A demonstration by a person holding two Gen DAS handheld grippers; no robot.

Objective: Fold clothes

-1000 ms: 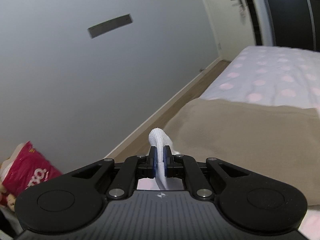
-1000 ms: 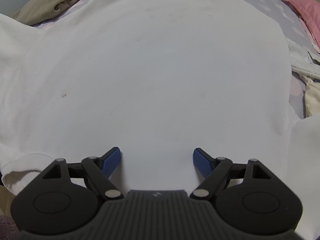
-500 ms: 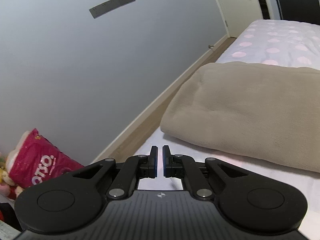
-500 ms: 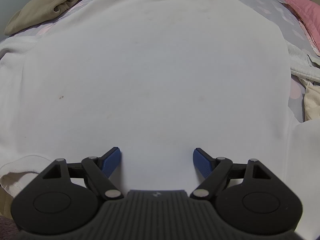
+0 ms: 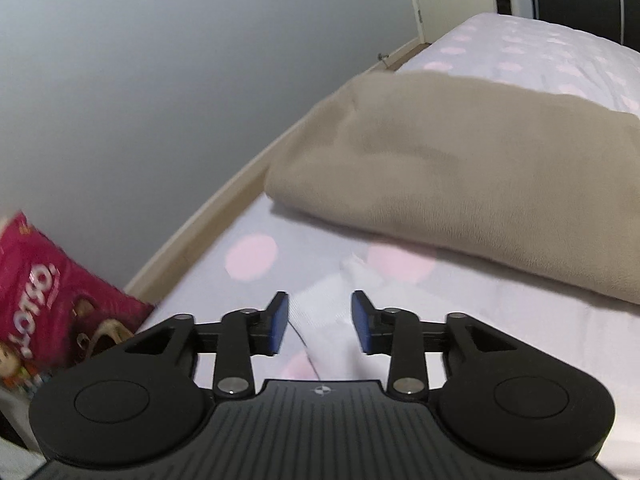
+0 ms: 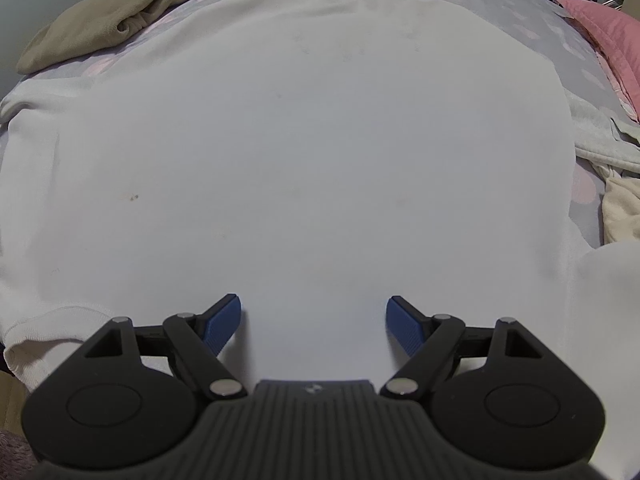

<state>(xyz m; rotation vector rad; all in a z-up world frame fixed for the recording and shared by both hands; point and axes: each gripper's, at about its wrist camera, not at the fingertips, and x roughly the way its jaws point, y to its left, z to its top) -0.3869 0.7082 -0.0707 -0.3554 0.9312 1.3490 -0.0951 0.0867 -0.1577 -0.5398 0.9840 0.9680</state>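
My left tongs (image 5: 319, 322) stand partly open with nothing gripped, their blue pads either side of a ribbed white sleeve cuff (image 5: 326, 312) that lies loose on the bed's pale lilac sheet with pink dots (image 5: 252, 258). Just beyond the cuff a folded beige fleece blanket (image 5: 460, 168) rests on the sheet, near the bed's edge by the grey wall (image 5: 120, 92). Down to my left, off the bed, a red printed plastic bag (image 5: 44, 300) leans against that wall. My right tongs (image 6: 313, 322) are spread wide and hold nothing; they hover low over the large white sweatshirt (image 6: 300, 152), which lies spread flat on the bed with its body filling most of my view. A small brownish spot (image 6: 134, 197) marks the fabric toward the left. At the far left of this view the beige blanket (image 6: 108, 20) sits beyond the sweatshirt's edge. To the right, crumpled cream and white garments (image 6: 612, 184) lie beside it, and a pink pillow (image 6: 608, 36) lies farther back.
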